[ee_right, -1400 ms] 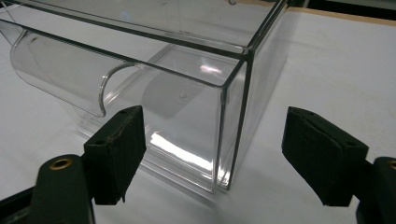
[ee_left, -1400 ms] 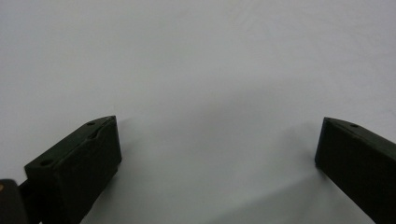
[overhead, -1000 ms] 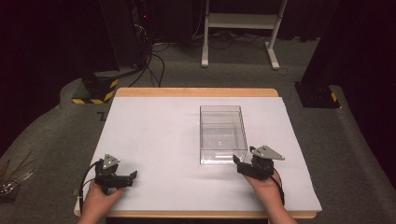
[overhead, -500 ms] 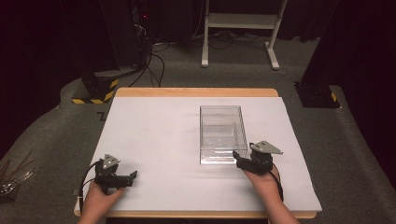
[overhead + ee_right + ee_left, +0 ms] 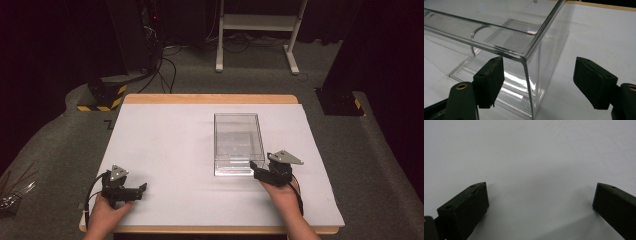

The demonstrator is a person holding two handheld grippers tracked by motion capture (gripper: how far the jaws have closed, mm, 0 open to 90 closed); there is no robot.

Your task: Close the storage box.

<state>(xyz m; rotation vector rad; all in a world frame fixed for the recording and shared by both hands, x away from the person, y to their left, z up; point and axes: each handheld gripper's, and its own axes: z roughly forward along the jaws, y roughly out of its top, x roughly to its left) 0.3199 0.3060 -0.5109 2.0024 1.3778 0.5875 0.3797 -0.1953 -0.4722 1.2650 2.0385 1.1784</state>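
Observation:
A clear plastic box (image 5: 238, 143) stands open-topped and empty on the white table cover (image 5: 165, 150), right of centre. My right gripper (image 5: 256, 167) is open at the box's near right corner. In the right gripper view that corner (image 5: 524, 58) stands between the jaws, the left pad (image 5: 490, 80) in front of the near wall and the right pad (image 5: 594, 85) out over the cover beside the box. My left gripper (image 5: 140, 189) rests open near the front left of the table, holding nothing. The left gripper view has its two pads (image 5: 466, 207) wide apart over bare white cover (image 5: 536, 170).
The wooden table edge (image 5: 210, 99) runs along the far side. On the floor beyond are cables (image 5: 160, 65), a white stand (image 5: 255, 30) and yellow-black striped blocks (image 5: 102, 95). Thin metal rods (image 5: 12, 187) lie on the floor at the left.
My right gripper has moved left and slightly forward, up to the box's near right corner. The left gripper has stayed put.

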